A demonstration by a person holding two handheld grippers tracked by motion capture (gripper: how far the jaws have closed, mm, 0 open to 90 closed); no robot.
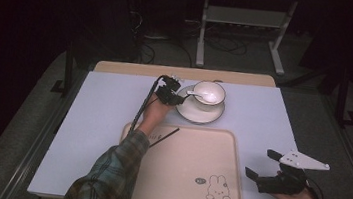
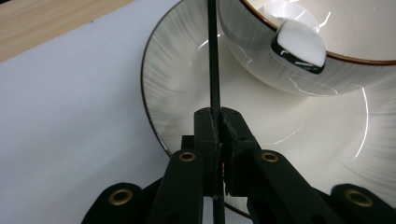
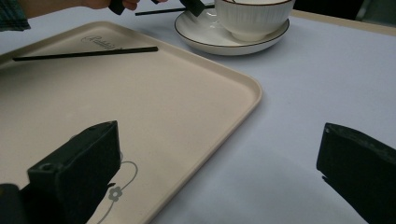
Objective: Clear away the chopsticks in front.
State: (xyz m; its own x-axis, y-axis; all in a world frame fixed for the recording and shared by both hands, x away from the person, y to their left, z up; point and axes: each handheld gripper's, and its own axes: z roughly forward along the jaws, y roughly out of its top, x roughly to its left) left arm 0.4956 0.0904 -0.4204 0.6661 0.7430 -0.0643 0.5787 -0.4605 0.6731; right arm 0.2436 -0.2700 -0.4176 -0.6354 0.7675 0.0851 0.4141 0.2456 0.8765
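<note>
A thin black chopstick is pinched between the jaws of the left gripper, which are pressed tight on it; it lies just above the saucer near the far edge of the table, its far end running up beside the white bowl that stands on the saucer. A white spoon rests in the bowl with its handle over the rim. A second black chopstick lies on the beige tray at its far left corner, well apart from the first. The right gripper hangs beyond the tray's near right corner, jaws spread wide and holding nothing. The grip looks to sit near one end of the stick, though the high view is too small to be sure; so held, the stick could swivel in the jaws, knock the bowl or spoon, or slip out onto the saucer if the hand swings quickly.
</note>
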